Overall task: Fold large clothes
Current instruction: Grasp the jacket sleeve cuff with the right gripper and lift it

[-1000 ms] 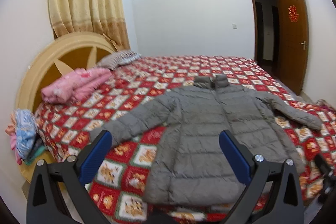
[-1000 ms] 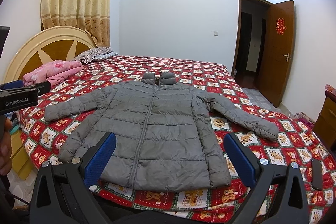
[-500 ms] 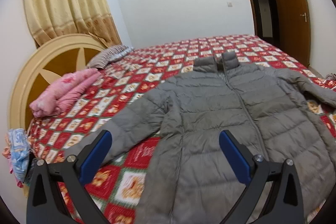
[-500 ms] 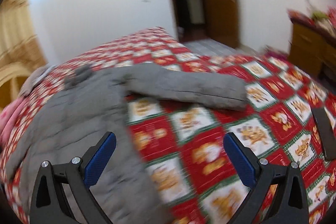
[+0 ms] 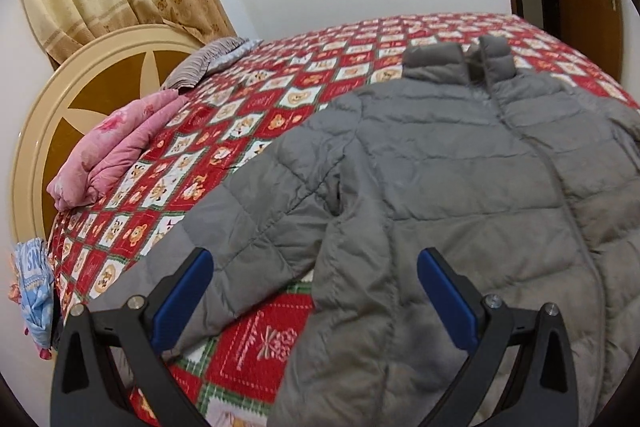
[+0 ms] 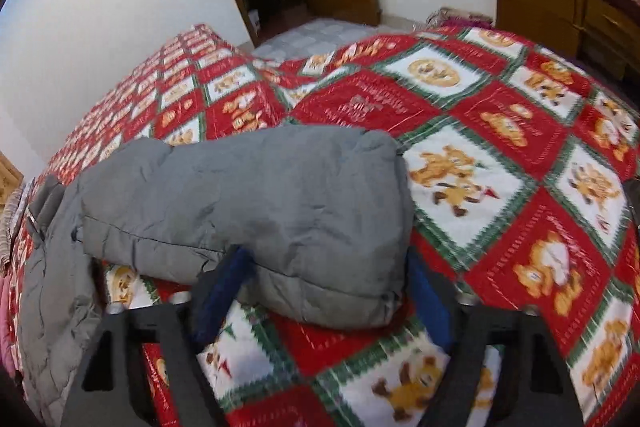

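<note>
grey puffer jacket lies spread face up on the red patchwork bedspread, collar toward the far side, zip closed.

change in the last second: both grippers have dropped from a wide stand-off view of the whole bed to close over the garment. the left gripper now hangs low over the jacket's near sleeve and side seam, jaws spread wide, nothing between them. the right gripper has swung out to the other sleeve's cuff end, which now fills its view; its blue fingers straddle the cuff, jaws spread, padding bulging between them. cannot tell whether the pads touch fabric yet; view is motion-blurred.

reading: approach done, first fold about to start, likely sleeves brought in across the chest. no fold made so far.

also present: pink quilt by the headboard, striped pillow, well apart from the jacket.
</note>
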`<action>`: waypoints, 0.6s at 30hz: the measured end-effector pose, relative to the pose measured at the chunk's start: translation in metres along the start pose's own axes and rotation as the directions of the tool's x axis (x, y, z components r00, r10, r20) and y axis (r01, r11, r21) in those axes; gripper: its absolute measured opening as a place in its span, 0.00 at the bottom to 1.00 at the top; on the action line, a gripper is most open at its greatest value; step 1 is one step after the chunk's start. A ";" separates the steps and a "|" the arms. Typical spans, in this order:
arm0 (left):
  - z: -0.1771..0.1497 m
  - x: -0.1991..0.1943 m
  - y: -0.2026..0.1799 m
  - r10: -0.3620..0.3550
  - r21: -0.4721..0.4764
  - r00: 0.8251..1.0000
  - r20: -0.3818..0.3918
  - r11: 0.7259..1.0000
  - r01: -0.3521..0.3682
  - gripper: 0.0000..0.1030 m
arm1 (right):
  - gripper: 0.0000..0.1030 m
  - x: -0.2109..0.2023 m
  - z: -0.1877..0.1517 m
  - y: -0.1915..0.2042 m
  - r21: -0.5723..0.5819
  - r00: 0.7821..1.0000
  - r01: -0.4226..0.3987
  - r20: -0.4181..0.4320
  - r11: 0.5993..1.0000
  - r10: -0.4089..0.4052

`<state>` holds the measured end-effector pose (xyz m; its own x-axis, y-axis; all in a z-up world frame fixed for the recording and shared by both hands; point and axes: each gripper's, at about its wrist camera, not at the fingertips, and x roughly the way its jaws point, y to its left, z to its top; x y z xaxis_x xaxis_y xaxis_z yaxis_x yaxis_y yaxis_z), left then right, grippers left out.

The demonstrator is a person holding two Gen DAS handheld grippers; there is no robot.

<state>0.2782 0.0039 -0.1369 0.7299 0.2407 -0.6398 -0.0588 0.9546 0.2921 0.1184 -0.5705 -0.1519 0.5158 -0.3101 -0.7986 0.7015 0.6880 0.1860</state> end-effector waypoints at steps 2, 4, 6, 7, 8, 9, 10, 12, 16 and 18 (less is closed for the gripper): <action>0.003 0.005 0.003 0.006 0.002 1.000 -0.012 1.000 -0.006 1.00 | 0.47 0.002 0.001 0.004 -0.045 1.000 0.011 0.015 0.999 -0.011; 0.005 0.006 0.006 0.005 -0.001 1.000 -0.012 1.000 -0.005 1.00 | 0.32 -0.002 0.004 0.010 -0.093 0.999 0.023 0.037 0.995 -0.020; 0.008 0.005 0.013 0.010 -0.003 1.000 -0.005 1.000 -0.010 1.00 | 0.29 -0.012 0.008 0.018 -0.136 0.995 0.052 0.088 0.989 -0.041; 0.009 0.006 0.016 0.013 -0.003 1.000 -0.004 1.000 -0.013 1.00 | 0.27 -0.017 0.012 0.024 -0.160 0.993 0.059 0.112 0.985 -0.041; 0.011 0.007 0.019 0.015 -0.005 1.000 -0.004 1.000 -0.015 1.00 | 0.26 -0.021 0.014 0.030 -0.174 0.991 0.063 0.126 0.983 -0.041; 0.013 0.008 0.022 0.017 -0.006 1.000 -0.005 1.000 -0.017 1.00 | 0.26 -0.027 0.017 0.038 -0.197 0.989 0.065 0.146 0.978 -0.037; 0.016 0.009 0.025 0.017 -0.009 1.000 -0.008 1.000 -0.017 1.00 | 0.26 -0.036 0.019 0.051 -0.228 0.985 0.061 0.170 0.972 -0.022; 0.022 0.012 0.031 0.018 -0.015 1.000 -0.008 1.000 -0.018 1.00 | 0.25 -0.049 0.022 0.074 -0.276 0.980 0.053 0.198 0.960 0.003; 0.033 0.018 0.044 0.018 -0.034 1.000 -0.006 0.999 -0.018 1.00 | 0.24 -0.074 0.023 0.140 -0.394 0.968 0.002 0.233 0.919 0.097; 0.037 0.019 0.051 0.018 -0.045 1.000 -0.004 0.999 -0.018 1.00 | 0.24 -0.086 0.018 0.176 -0.457 0.959 -0.017 0.243 0.890 0.143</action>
<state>0.3141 0.0503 -0.1084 0.7257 0.2584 -0.6376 -0.1023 0.9570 0.2714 0.2060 -0.4341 -0.0402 0.7147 -0.3588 -0.6004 0.3909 0.9167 -0.0825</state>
